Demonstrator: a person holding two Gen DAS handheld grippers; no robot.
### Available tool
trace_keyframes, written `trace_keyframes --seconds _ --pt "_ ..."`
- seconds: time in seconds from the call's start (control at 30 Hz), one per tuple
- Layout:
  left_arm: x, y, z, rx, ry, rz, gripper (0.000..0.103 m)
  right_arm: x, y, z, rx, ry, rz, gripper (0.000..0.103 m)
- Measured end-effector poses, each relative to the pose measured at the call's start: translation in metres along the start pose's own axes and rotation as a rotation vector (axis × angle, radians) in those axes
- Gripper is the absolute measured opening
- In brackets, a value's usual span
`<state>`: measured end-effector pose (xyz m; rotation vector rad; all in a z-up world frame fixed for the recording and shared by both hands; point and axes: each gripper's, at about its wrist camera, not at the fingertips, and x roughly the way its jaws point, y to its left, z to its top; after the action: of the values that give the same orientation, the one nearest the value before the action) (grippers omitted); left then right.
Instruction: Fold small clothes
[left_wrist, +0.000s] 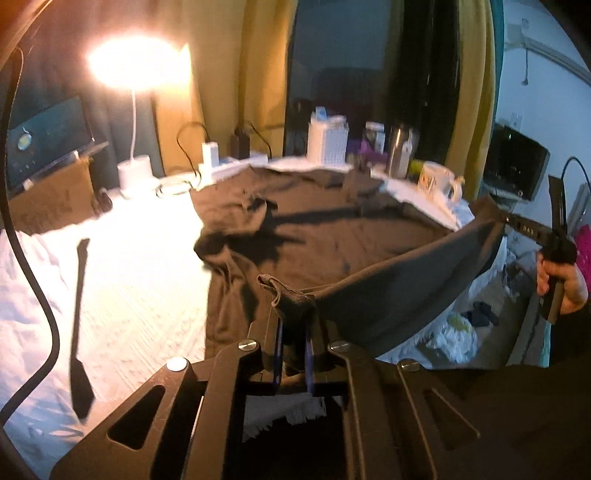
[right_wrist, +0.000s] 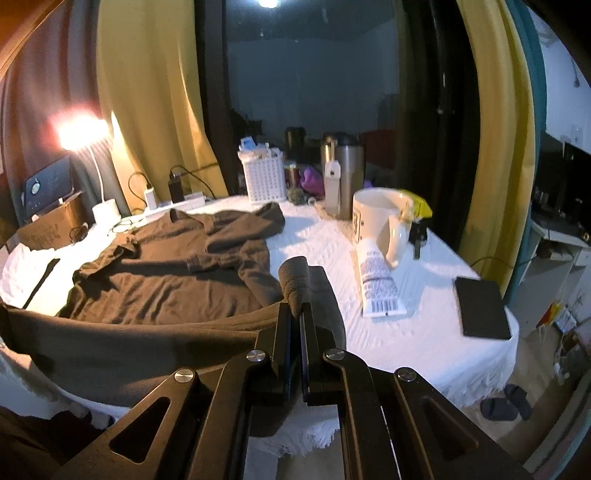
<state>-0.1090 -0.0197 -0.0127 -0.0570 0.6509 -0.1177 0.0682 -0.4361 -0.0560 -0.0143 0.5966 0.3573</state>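
A dark brown shirt (left_wrist: 314, 236) lies spread on the white-covered table (right_wrist: 424, 306), also in the right wrist view (right_wrist: 177, 273). My left gripper (left_wrist: 294, 325) is shut on the shirt's near hem corner, lifted off the table. My right gripper (right_wrist: 296, 314) is shut on the other hem corner, a bunch of cloth sticking out above the fingers. It also shows in the left wrist view (left_wrist: 506, 221) at the far right. The hem hangs stretched between the two grippers above the table's near edge.
A lit desk lamp (left_wrist: 135, 170) stands at the back left. A white basket (right_wrist: 264, 177), a metal flask (right_wrist: 349, 177), a white mug (right_wrist: 380, 221), a tube (right_wrist: 378, 284) and a dark tablet (right_wrist: 482, 306) sit on the right side. A cable (left_wrist: 37, 258) hangs at the left.
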Motion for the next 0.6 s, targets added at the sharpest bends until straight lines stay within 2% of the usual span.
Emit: trace_keyframes --seconds 0.3,0.6 --pt "-0.025 0.005 0.018 0.008 -0.131 0.036 0.007 -0.024 0.011 0.021 -0.025 -0.075 0.006 0.004" --pt "-0.011 0.027 0.041 -0.015 -0.173 0.081 0.006 -0.015 0.020 0.052 -0.058 -0.110 0.009 0.004"
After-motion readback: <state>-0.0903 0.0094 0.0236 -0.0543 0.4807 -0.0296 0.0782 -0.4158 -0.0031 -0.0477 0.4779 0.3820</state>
